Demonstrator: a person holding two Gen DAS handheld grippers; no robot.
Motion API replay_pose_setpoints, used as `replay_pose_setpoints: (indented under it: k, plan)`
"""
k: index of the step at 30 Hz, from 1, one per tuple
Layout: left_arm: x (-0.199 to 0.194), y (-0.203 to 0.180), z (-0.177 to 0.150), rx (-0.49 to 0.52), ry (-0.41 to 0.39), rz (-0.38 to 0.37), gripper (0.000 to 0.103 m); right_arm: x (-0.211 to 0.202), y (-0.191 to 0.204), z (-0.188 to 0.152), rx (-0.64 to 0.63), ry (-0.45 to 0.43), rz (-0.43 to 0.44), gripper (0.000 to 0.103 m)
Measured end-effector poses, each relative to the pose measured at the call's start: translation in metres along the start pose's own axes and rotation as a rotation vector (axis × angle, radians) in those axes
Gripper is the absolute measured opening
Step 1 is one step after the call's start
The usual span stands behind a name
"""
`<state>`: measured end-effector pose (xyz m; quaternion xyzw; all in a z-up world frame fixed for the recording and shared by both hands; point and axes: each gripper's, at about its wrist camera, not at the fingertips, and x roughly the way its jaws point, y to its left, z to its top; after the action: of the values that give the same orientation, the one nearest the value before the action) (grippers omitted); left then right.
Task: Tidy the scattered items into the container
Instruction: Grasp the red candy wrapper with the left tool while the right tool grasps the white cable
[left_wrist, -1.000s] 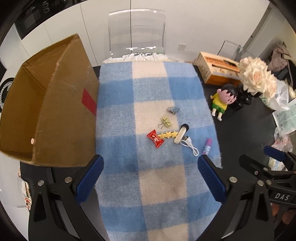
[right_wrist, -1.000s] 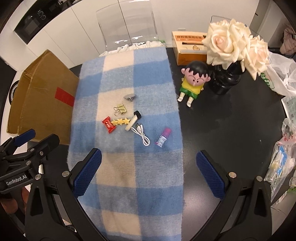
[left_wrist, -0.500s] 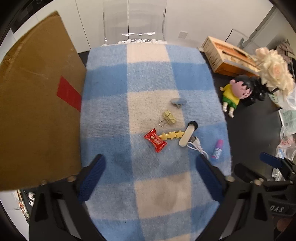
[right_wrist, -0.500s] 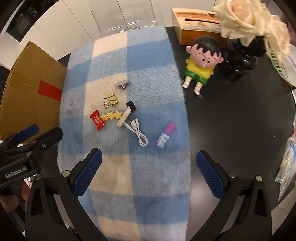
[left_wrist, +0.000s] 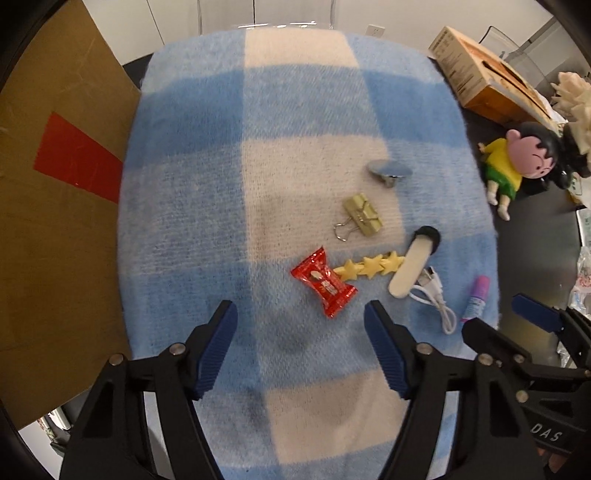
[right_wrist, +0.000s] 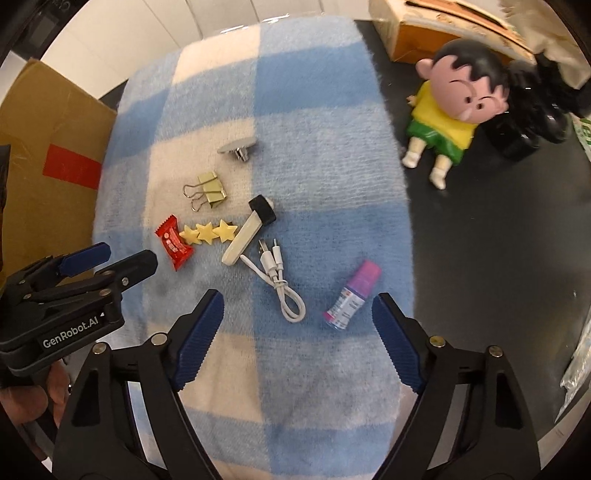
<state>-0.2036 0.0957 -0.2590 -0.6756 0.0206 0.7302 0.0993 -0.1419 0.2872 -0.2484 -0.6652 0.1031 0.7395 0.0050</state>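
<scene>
Small items lie on a blue-and-cream checked blanket (left_wrist: 303, 122): a red candy wrapper (left_wrist: 324, 283), a yellow star clip (left_wrist: 369, 265), a cream stick with a black cap (left_wrist: 413, 264), a gold binder clip (left_wrist: 360, 218), a silver knob (left_wrist: 388, 171), a white cable (right_wrist: 277, 282) and a small purple-capped bottle (right_wrist: 351, 295). The cardboard box (left_wrist: 55, 206) stands to the left. My left gripper (left_wrist: 299, 350) is open and empty, just short of the candy. My right gripper (right_wrist: 295, 332) is open and empty, just short of the cable and bottle.
A cartoon doll (right_wrist: 450, 110) lies on the black table right of the blanket, beside a black vase (right_wrist: 532, 122). An orange carton (left_wrist: 480, 74) sits at the back right. Plastic bags (right_wrist: 580, 350) lie at the far right edge.
Both grippers have moved forward and down toward the items, which now look much larger. Their jaws stand narrower than before. Nothing has been picked up.
</scene>
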Motion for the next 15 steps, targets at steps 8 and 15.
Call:
replay_pose_setpoints:
  k: [8, 15]
  plan:
    - [0.022, 0.000, 0.005, -0.015, 0.033, 0.002, 0.060, 0.024, 0.009, 0.006, -0.034, 0.041, 0.008, 0.075]
    - [0.034, -0.004, 0.004, -0.006, 0.057, 0.016, 0.054, 0.042, 0.017, 0.010, -0.075, 0.070, -0.005, 0.068]
